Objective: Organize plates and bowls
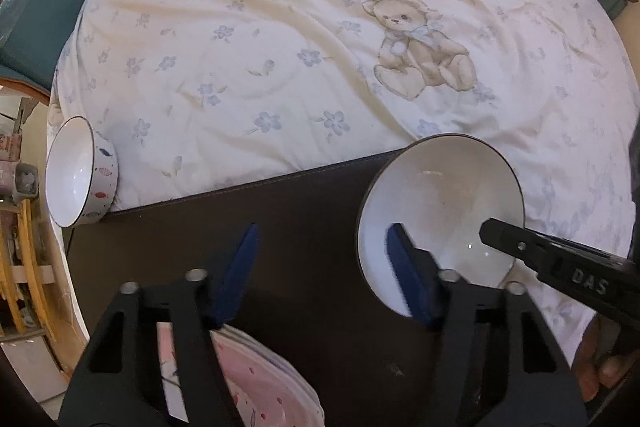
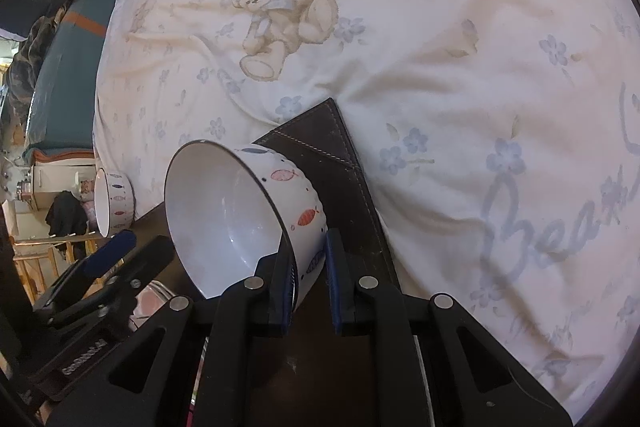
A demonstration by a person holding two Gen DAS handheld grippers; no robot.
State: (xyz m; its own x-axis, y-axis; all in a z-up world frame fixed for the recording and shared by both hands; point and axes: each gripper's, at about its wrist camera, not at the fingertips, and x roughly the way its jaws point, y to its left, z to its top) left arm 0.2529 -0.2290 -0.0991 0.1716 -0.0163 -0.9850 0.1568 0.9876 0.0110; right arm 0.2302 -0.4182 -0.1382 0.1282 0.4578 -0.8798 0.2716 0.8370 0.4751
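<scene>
Right gripper [image 2: 308, 283] clamped on rim wall of fish-pattern bowl [image 2: 240, 211], tilted above dark mat [image 2: 344, 155]. Left gripper [image 1: 320, 267] spread, empty. Glazed ceramic: rigid, slick, breakable; best pinched across rim. Second bowl [image 1: 80, 171] near mat edge.

Bed covered by cream sheet [image 1: 280, 39], wrinkled, printed with teddy bears and pale blue flowers. Teal bed frame [image 1: 48, 15] along the edge. Dark brown stitched mat [image 1: 304, 211] lies on sheet. Wooden furniture [image 1: 24, 267] beside bed. Soft, even light.
</scene>
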